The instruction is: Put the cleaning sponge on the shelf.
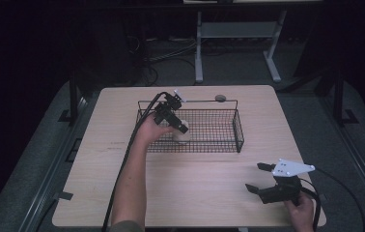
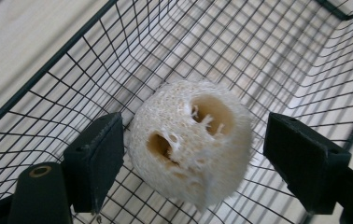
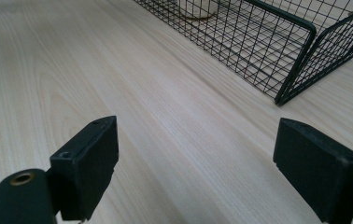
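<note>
While the left gripper (image 1: 184, 129) is reaching down into the black wire basket (image 1: 238, 126), a pale loofah piece (image 2: 191, 142) is sitting on the basket's mesh floor, near the basket's left end and close to its front wall. Judging by this, the work in hand is either setting the loofah into the basket or lifting it out; the pictures alone are not settling which.

In the left gripper view, the jaws are standing wide apart on either side of the loofah. The left pad is lying just beside the loofah's flank, perhaps brushing it, while the right pad is standing clearly apart from it, with open mesh showing between. So this gripper is spread and clamping nothing. The loofah is resting on its side with its hollow channels facing the camera, and the basket floor is carrying its weight rather than the jaws. The person's hand is coming over the basket's left front corner, which is probably why the gripper is tilting downward and inward, so that its jaws are clearing the wire rim.

Well in front of the basket, toward its right end, the right gripper (image 1: 261, 178) is hovering low over the bare wooden table (image 1: 209, 193). Its jaws are also gaping wide, with only wood grain between them, holding and touching nothing; it is apparently waiting aside.
</note>
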A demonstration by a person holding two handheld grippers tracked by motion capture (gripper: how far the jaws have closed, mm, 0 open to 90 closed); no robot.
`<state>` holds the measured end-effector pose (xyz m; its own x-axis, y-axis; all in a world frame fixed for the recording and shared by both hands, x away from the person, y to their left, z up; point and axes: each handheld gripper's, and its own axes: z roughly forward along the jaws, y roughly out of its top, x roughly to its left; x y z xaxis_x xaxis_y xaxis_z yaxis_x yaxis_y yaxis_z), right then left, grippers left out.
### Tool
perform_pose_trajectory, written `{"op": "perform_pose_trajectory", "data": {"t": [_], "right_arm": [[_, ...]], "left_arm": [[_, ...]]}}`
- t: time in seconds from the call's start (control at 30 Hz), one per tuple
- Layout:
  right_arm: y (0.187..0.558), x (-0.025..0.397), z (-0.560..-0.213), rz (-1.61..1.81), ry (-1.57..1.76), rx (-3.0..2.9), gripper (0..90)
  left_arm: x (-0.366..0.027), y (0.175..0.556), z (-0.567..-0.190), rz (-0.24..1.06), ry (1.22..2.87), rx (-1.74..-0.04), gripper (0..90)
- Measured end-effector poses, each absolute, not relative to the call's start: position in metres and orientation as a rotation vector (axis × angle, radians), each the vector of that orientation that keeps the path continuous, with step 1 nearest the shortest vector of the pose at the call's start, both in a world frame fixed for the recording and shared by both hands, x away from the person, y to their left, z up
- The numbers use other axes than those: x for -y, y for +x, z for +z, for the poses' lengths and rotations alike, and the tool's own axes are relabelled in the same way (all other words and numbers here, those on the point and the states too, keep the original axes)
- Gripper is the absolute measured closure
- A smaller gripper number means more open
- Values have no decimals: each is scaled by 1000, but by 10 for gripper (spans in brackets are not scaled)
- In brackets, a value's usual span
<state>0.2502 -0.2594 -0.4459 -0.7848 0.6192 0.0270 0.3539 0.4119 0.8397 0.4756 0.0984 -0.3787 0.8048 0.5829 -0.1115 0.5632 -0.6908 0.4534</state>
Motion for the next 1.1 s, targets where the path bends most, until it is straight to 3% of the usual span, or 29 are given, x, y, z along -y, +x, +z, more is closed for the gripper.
{"op": "perform_pose_trajectory", "data": {"t": [1.1], "right_arm": [[250, 256, -448, 1275, 850, -2402, 136]], "left_arm": [[-125, 417, -349, 76, 2495, -731, 198]]}}
